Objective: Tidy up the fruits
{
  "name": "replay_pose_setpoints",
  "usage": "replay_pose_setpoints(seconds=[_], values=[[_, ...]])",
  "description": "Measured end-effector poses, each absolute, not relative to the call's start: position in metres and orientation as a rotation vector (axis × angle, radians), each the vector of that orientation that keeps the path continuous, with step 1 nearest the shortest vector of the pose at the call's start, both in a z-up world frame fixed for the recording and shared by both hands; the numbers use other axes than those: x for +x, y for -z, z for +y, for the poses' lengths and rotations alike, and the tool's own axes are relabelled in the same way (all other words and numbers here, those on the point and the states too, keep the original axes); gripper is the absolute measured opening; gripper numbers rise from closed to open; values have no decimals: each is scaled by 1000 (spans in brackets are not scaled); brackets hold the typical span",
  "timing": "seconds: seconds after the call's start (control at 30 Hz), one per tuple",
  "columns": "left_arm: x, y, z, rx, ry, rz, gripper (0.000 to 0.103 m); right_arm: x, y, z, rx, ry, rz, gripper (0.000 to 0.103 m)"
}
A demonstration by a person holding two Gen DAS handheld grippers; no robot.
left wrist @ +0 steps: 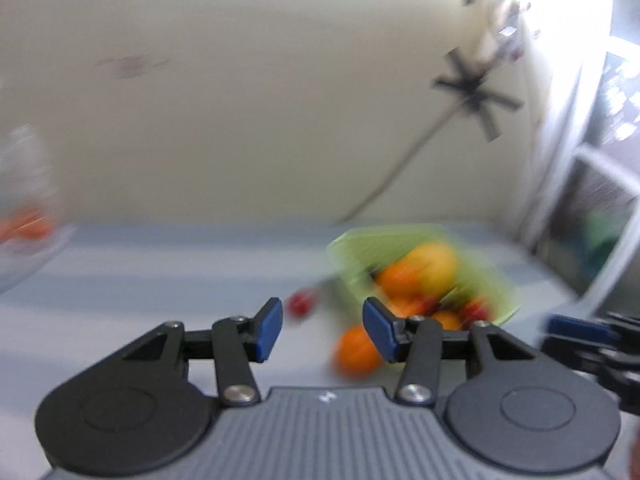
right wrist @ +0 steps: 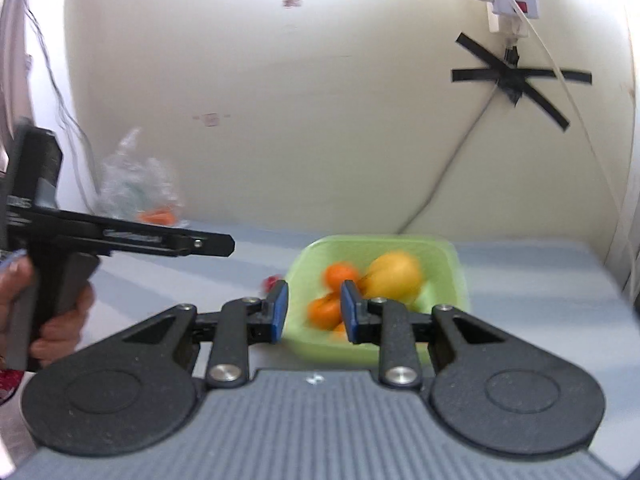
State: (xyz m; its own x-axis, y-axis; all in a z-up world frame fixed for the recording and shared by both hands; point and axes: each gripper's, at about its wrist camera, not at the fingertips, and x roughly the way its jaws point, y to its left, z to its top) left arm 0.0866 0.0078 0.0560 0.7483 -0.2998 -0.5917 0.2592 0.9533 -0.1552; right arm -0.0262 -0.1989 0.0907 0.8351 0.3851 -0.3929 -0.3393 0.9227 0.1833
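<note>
The green bin (right wrist: 448,258) sits on the pale table (right wrist: 540,280), toward the back near the wall, and it holds most of the fruit: a large yellow fruit (right wrist: 396,274) on the right side and several oranges (right wrist: 325,312) heaped to its left. In the left wrist view the bin (left wrist: 360,252) shows something red among the oranges, too blurred to name. Two pieces lie outside it on the table: a loose orange (left wrist: 354,354) just in front of the bin's near corner, and a small red fruit (left wrist: 301,302) just to the left of the bin, apart from its wall.

The left tongs (left wrist: 322,330) are spread wide and empty, and the loose orange lies low in front of them, partly behind the right-hand pad. The right tongs (right wrist: 314,310) are at a narrower gap, also holding nothing, and point at the bin's near wall. Both views are smeared by motion.

The step in hand looks like gathering the stray pieces, with the left tongs lining up on the loose orange. The next move seems to call for dropping the tongs lower and shifting them slightly right so the orange sits between the pads, then closing gently, since a round fruit can roll off a glancing touch.

At the far left of the table stands a clear plastic bag (right wrist: 132,184) with something orange (right wrist: 158,216) inside. Black tape (right wrist: 516,78) crosses the wall behind.
</note>
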Motion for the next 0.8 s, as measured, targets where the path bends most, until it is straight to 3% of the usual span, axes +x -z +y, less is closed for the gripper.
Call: replay_pose_setpoints(seconds=[0.13,0.27,0.57,0.8], values=[[48,-29,26,-74,200,699,46,-70,-57,-164,219,-368,439,31],[19,-13,30,-69,149,704,49,-95,-39,-125,107,-327,436,31],[-9,-14,14,-16,127,657,53,-114,-40,-133,161,-259,427,32],[-12,-17,11,-7,112,632,56,-111,-41,-143,192,-243,432,39]])
